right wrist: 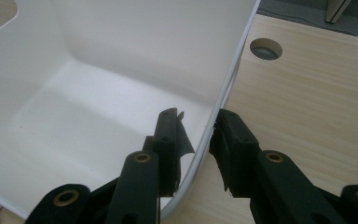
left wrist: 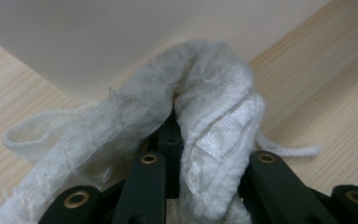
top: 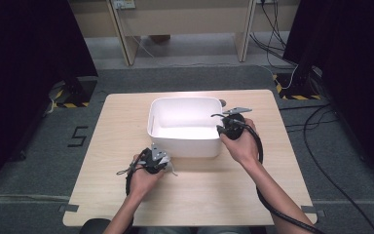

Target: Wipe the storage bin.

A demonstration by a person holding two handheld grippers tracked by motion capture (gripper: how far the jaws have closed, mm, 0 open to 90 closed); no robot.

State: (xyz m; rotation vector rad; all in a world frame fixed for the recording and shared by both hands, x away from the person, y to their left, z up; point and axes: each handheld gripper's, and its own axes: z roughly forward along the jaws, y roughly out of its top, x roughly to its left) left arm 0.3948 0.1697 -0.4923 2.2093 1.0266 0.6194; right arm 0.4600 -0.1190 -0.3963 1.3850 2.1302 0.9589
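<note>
A white plastic tub (top: pixel 187 146) stands in the middle of the wooden table (top: pixel 199 195), and its inside looks bare. My left gripper (top: pixel 165 161) rests on the table by the tub's near left corner. In the left gripper view it (left wrist: pixel 205 154) is shut on a white knitted cloth (left wrist: pixel 205 93), which bulges up over the jaws, one loose strand (left wrist: pixel 289 150) trailing on the wood. My right gripper (top: pixel 221 128) is at the tub's right wall (right wrist: pixel 121 46). There its jaws (right wrist: pixel 198 119) straddle the rim, one inside and one outside, shut on the thin wall.
A round cable hole (right wrist: pixel 265 48) is in the tabletop just beyond the tub's far right corner. Grey floor surrounds the table, with a taped "5" (top: pixel 78 136) at the left. Cables (top: pixel 311 122) run at the right, and desk legs (top: pixel 126 44) stand behind.
</note>
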